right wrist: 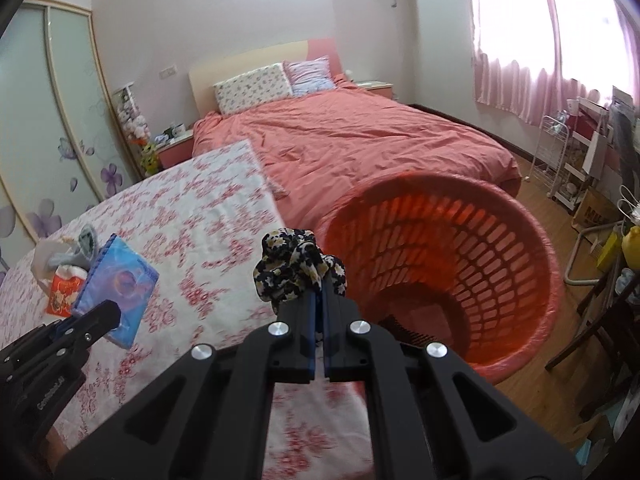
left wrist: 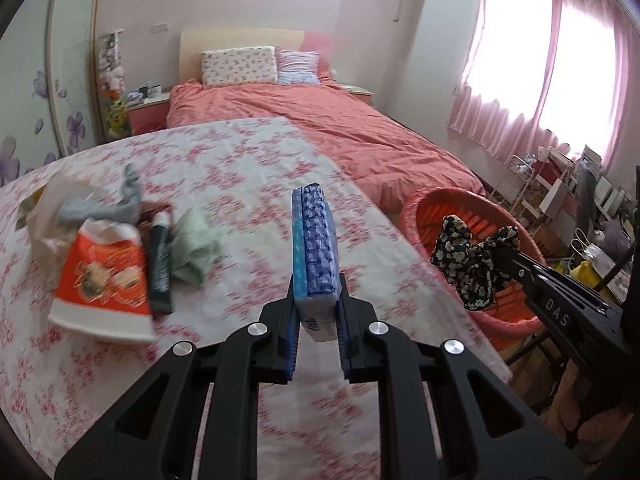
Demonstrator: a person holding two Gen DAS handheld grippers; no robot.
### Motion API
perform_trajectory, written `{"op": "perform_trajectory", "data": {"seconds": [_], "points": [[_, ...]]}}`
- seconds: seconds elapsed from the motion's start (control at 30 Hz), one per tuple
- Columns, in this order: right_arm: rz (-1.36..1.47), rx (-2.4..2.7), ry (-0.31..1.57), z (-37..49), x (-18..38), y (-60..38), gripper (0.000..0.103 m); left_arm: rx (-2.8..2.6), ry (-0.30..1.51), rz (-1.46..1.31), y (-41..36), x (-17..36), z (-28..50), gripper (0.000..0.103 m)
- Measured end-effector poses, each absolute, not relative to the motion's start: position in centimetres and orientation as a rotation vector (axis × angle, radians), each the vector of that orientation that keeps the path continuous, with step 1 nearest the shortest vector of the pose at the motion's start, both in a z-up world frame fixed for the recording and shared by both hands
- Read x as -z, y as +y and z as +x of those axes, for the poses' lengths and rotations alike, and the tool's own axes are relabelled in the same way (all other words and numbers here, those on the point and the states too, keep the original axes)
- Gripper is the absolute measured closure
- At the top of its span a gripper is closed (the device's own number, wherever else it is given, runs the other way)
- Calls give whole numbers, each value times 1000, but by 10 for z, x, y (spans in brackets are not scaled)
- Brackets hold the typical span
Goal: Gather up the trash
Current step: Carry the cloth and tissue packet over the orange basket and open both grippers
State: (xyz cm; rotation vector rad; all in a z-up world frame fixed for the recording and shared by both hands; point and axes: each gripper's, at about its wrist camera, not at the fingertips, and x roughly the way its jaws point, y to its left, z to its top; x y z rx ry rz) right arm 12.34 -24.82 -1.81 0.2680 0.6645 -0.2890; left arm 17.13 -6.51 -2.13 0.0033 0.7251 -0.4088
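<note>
Flowered table (left wrist: 224,168) by pink bed (left wrist: 320,120) — left jaws clamp blue packet (left wrist: 314,248), right pinch floral scrunchie (right wrist: 298,266).

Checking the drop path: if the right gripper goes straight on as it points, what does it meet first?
Probably the basket: the right gripper, shut on the floral cloth, points toward its near rim. Depth is unclear, so it may pass just left, over the table edge.
</note>
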Motion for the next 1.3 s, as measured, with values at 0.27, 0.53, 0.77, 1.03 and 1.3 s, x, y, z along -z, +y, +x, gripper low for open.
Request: {"op": "perform_trajectory", "data": {"seconds": [0.27,0.53,0.77,1.03,1.3], "points": [[313,360,592,104,-1,-288,100,486,708,25,-106,12,179,87],[341,439,548,92,-7,-327,100,573,679,47,-148,2,183,87],[371,486,545,89,1,-354,100,659,673,71,-184,2,187,87],[393,517,537,90,8,-375,100,721,698,99,-212,14,190,87],[406,521,539,95,15,-389,100,736,722,103,-225,19,192,87]]}}
